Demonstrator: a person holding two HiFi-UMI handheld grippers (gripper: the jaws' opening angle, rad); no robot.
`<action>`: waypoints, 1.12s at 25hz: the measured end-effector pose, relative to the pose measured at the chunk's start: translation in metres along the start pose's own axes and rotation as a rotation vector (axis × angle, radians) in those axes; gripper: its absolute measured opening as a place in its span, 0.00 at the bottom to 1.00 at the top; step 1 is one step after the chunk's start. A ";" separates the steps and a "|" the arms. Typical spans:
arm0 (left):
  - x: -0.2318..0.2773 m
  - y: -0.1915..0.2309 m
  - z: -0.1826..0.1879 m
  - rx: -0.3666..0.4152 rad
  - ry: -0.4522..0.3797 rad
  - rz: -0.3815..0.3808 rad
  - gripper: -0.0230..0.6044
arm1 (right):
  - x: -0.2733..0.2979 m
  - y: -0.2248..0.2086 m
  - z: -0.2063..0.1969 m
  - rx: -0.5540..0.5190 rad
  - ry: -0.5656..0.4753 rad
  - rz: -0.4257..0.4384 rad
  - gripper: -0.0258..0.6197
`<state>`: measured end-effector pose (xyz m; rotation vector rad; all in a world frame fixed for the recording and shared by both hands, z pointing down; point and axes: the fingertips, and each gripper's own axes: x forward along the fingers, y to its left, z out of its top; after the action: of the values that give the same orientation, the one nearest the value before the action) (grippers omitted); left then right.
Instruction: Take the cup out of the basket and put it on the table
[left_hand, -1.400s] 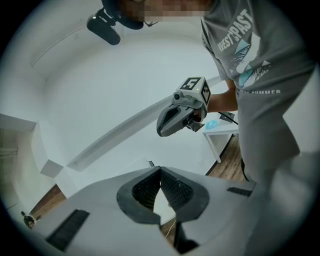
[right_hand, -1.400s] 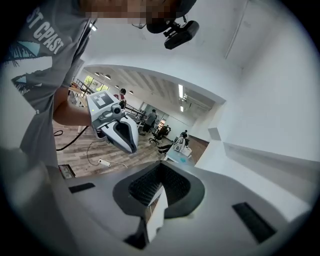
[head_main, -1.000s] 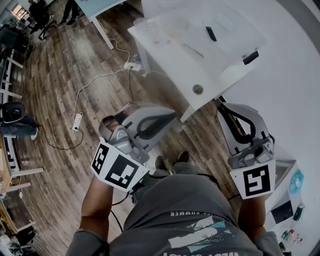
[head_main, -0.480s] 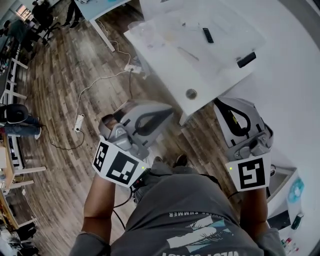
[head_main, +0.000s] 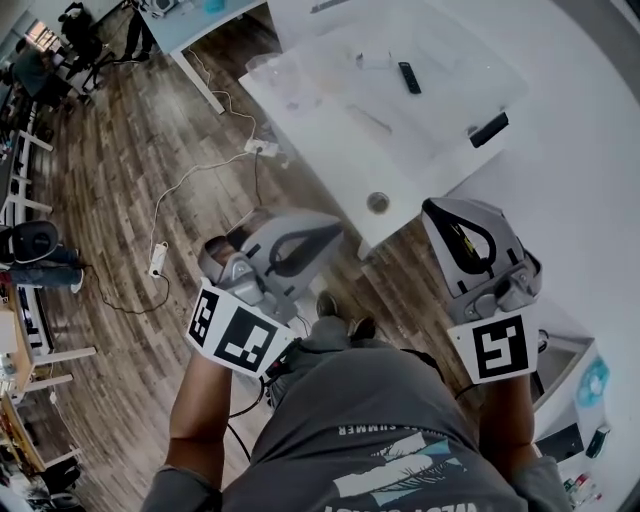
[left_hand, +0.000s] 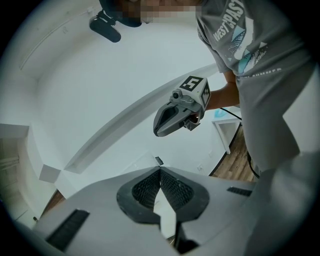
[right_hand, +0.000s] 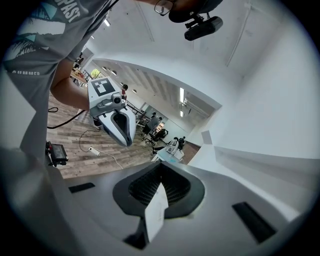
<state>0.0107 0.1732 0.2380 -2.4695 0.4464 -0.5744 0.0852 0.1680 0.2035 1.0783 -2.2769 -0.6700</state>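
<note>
Neither a cup nor a basket shows in any view. In the head view both grippers are held in front of the person's body, pointing toward the white table. My left gripper hangs over the wooden floor, short of the table's corner. My right gripper is just off the table's near edge. Both are shut with nothing between the jaws. In the left gripper view the pads meet, and the right gripper hangs ahead against a white wall. The right gripper view shows closed pads and the left gripper.
On the table lie two small black objects, a clear plastic item and a round fitting near the corner. A cable and power strip run across the floor. A low shelf stands at the right. People sit far off.
The table has slid lower and leftward in the head view, nearer the grippers. The right gripper has risen slightly toward the table edge. Both stay shut.
</note>
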 end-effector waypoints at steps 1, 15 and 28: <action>0.001 0.005 -0.001 0.001 -0.005 -0.001 0.05 | 0.003 -0.002 0.000 0.000 0.002 -0.002 0.06; -0.001 0.069 -0.041 0.017 -0.066 -0.016 0.05 | 0.067 -0.027 0.014 -0.010 0.048 -0.049 0.06; 0.015 0.089 -0.056 0.002 -0.099 -0.032 0.05 | 0.086 -0.049 0.006 -0.014 0.092 -0.058 0.06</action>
<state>-0.0207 0.0717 0.2323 -2.4948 0.3673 -0.4625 0.0611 0.0730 0.1899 1.1488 -2.1674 -0.6442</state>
